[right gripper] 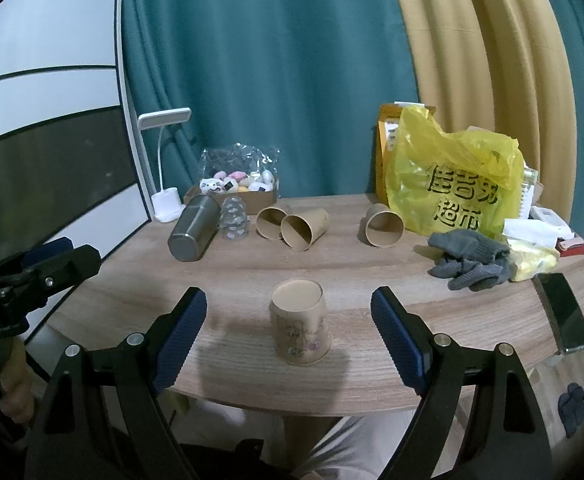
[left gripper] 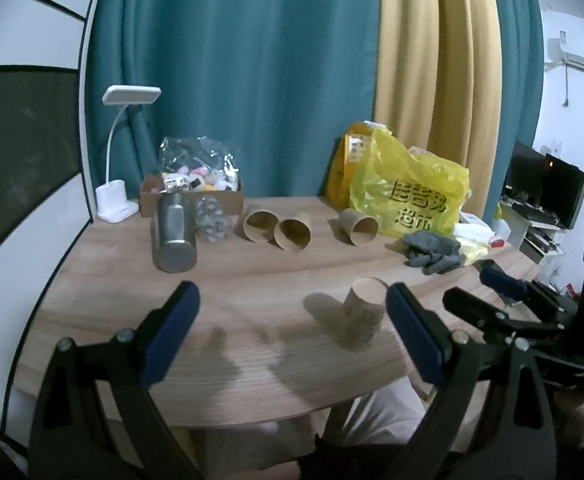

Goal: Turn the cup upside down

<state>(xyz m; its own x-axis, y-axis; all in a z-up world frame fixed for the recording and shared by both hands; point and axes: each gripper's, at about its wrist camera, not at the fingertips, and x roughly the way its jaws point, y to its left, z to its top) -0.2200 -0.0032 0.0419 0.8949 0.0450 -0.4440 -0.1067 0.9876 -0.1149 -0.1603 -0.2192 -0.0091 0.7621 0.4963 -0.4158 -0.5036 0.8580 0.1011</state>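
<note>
Printed paper cup (right gripper: 300,326) stands upside down near the front edge of the tabletop (right gripper: 372,276). Your right gripper (right gripper: 288,336) is spread wide, its fingers well apart on either side of the cup, touching nothing. Your left gripper (left gripper: 292,336) is likewise spread and empty, the cup just inside its right finger (left gripper: 412,332). Three plain cups (right gripper: 304,226) lie on their sides farther back.

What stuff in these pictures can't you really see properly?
- Drawing on the upside-down cup: too small and blurry in the right wrist view; the left wrist view shows even less.
- Toys in the cardboard box: crinkly plastic covers them in both views.
- What's in the yellow bag: the plastic hides it.
- Phone screen: dark and stretched at the right wrist view's edge.
</note>
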